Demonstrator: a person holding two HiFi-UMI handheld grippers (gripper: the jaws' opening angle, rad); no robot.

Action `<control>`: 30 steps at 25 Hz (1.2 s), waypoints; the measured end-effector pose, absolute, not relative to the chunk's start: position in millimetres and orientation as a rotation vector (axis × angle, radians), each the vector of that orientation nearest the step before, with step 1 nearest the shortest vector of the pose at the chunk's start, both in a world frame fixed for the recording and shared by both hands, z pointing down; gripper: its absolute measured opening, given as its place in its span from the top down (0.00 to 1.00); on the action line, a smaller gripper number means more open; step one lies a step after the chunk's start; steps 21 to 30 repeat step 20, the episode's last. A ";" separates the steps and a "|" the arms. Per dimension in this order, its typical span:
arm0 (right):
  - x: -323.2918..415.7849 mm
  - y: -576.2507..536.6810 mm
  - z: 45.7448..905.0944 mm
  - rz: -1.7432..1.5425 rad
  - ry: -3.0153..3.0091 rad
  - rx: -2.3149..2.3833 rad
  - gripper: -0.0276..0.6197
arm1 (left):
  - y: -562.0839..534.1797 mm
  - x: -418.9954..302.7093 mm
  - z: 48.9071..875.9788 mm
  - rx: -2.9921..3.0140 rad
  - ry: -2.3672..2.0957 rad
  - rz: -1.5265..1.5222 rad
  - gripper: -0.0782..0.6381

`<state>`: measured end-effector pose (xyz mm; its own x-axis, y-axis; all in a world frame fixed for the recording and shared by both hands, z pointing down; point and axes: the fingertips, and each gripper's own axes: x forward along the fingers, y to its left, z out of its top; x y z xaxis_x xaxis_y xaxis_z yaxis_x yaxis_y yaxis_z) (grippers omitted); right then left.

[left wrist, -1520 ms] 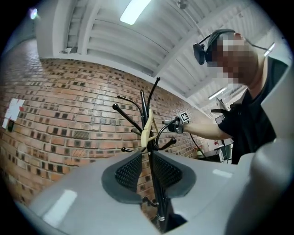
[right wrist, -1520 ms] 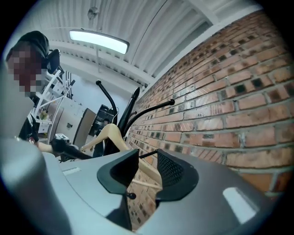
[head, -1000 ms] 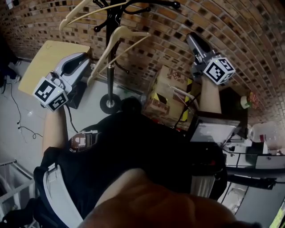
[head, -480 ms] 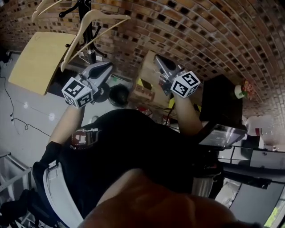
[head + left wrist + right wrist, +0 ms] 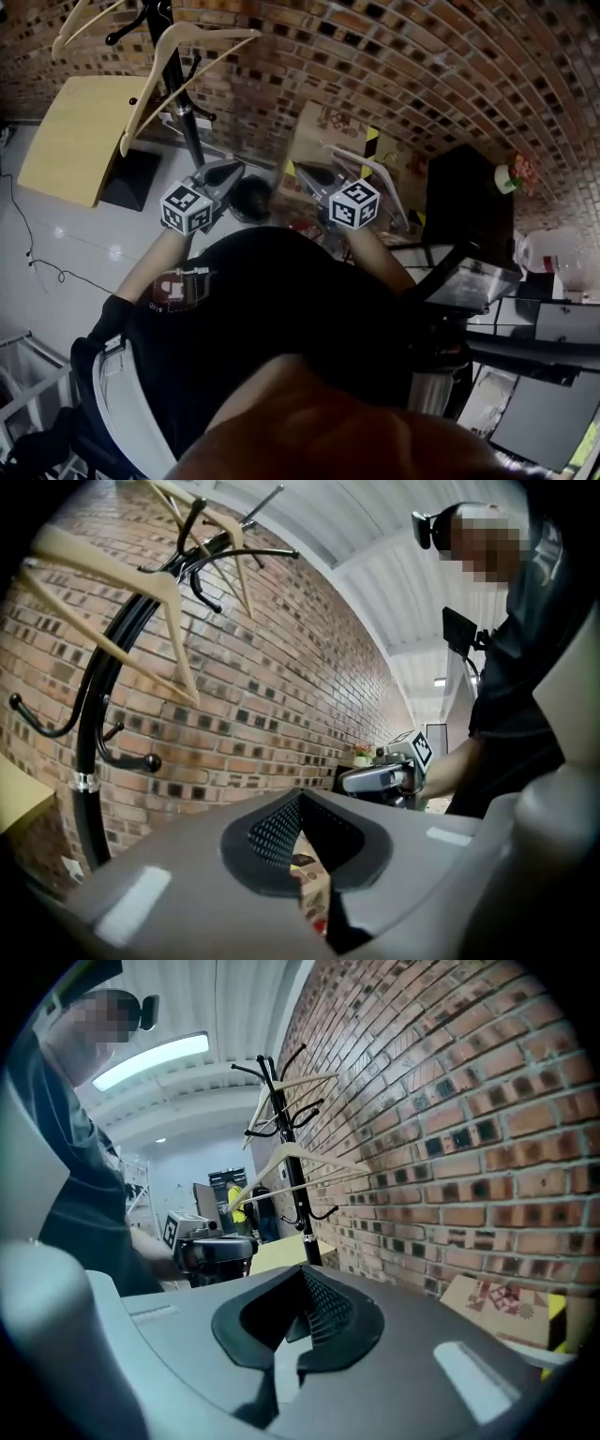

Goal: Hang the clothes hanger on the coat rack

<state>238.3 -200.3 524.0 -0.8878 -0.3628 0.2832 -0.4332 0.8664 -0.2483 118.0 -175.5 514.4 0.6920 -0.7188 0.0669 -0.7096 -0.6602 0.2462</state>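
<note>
Wooden hanger (image 5: pixel 103 562) cropped; left hand-held gripper (image 5: pixel 232 172), right hand-held gripper (image 5: pixel 307 175) just closed, empty.

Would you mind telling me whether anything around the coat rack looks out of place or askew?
Nothing stands out: the coat rack stands upright by the brick wall, and the upper hanger and the lower hanger both hang from its hooks.

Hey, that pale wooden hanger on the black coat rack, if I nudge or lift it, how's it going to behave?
The wooden hanger looks rigid, with thin open arms, so it is probably light and won't flop. It hangs from the coat rack, so a nudge would likely set it swinging or turning.
</note>
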 end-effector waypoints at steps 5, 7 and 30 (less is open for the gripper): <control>246.3 -197.2 531.0 0.454 -2.794 0.685 0.94 | -173.2 108.6 519.9 2.654 -1.096 -0.019 0.89; 247.6 -196.9 530.7 0.456 -2.795 0.708 0.94 | -174.1 104.4 514.8 2.670 -1.094 -0.023 0.89; 230.7 -193.5 519.3 0.413 -2.802 0.715 0.94 | -175.5 89.3 497.1 2.703 -1.056 -0.030 0.89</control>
